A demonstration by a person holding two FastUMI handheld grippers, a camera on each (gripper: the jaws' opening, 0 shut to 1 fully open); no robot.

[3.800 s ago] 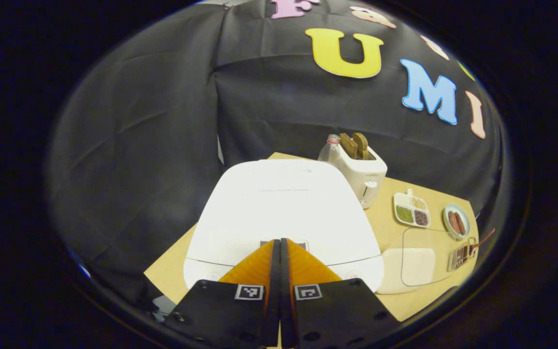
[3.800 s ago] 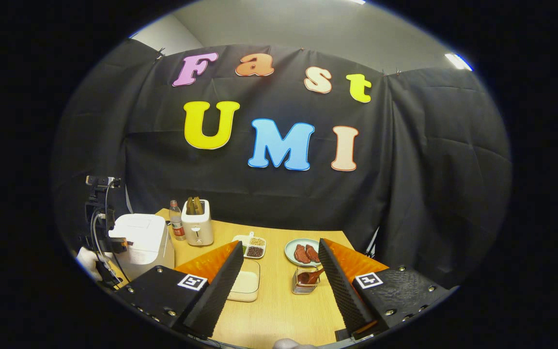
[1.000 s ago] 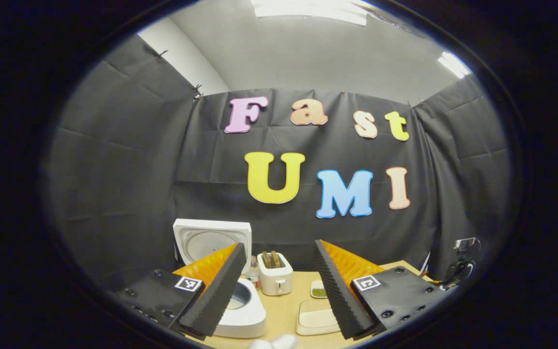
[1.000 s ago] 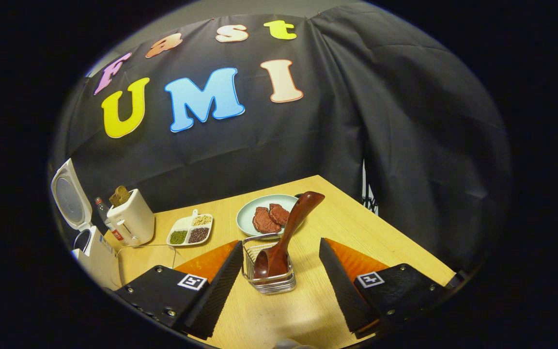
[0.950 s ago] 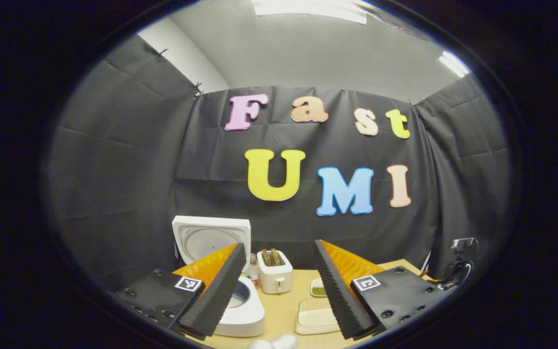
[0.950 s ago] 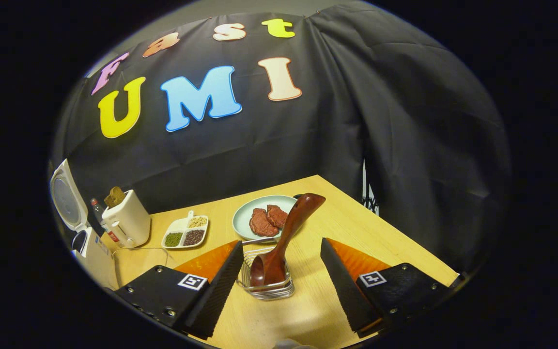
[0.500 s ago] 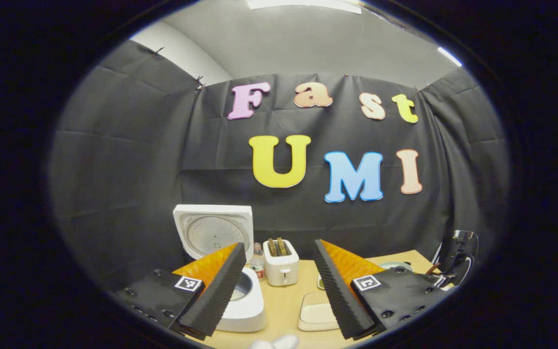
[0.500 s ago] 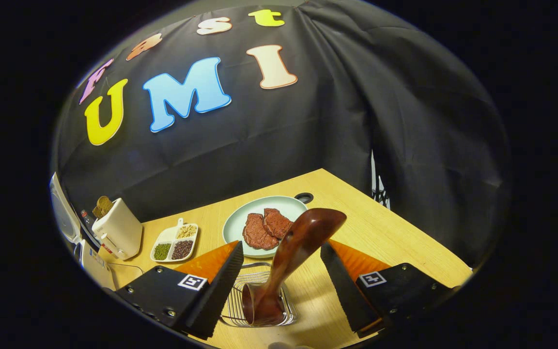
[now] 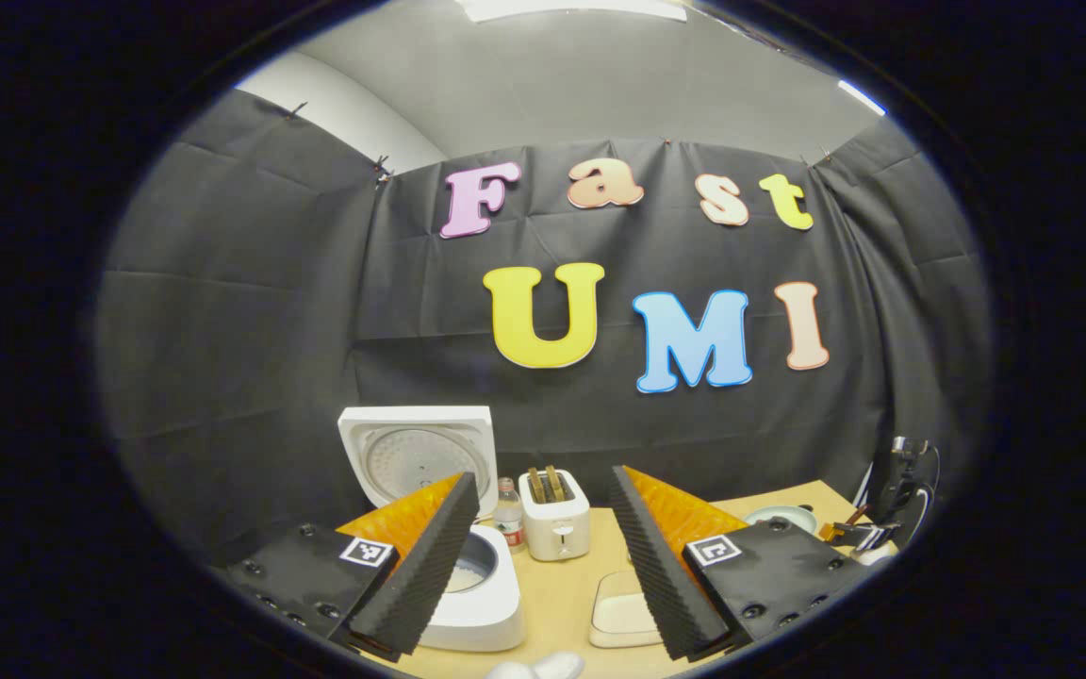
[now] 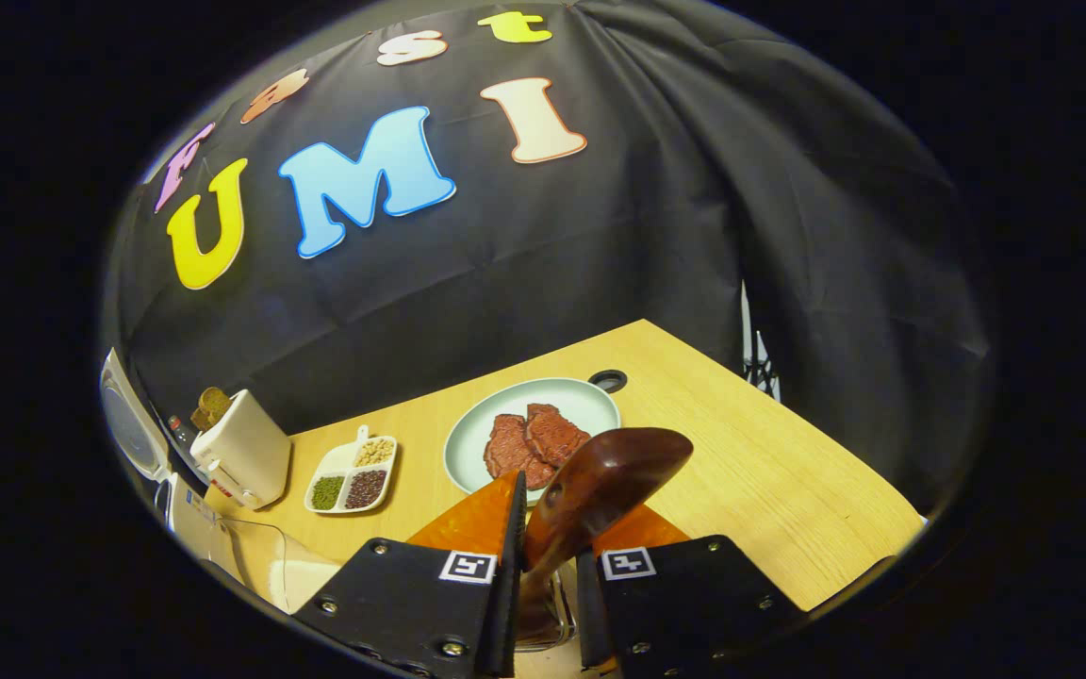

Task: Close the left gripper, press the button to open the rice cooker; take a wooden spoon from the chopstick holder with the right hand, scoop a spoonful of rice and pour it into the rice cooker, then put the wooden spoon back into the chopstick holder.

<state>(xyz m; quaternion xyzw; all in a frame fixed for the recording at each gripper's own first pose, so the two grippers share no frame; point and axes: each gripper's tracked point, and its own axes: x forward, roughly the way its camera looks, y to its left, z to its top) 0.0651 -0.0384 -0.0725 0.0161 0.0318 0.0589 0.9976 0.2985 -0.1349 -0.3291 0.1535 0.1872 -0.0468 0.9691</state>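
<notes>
right gripper [image 10: 548, 547] apparently clamped on wooden spoon [image 10: 600, 486]

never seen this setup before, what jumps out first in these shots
In the right gripper view, the right gripper is clamped on the handle of a dark wooden spoon, just ahead of a plate of meat. In the left gripper view, the white rice cooker stands with its lid up.

You see glossy reddish-brown wooden spoon [image 10: 600, 495], pale green round plate [image 10: 468, 443], white square rice cooker [image 9: 477, 599], light wood-grain table [image 10: 788, 500].
</notes>
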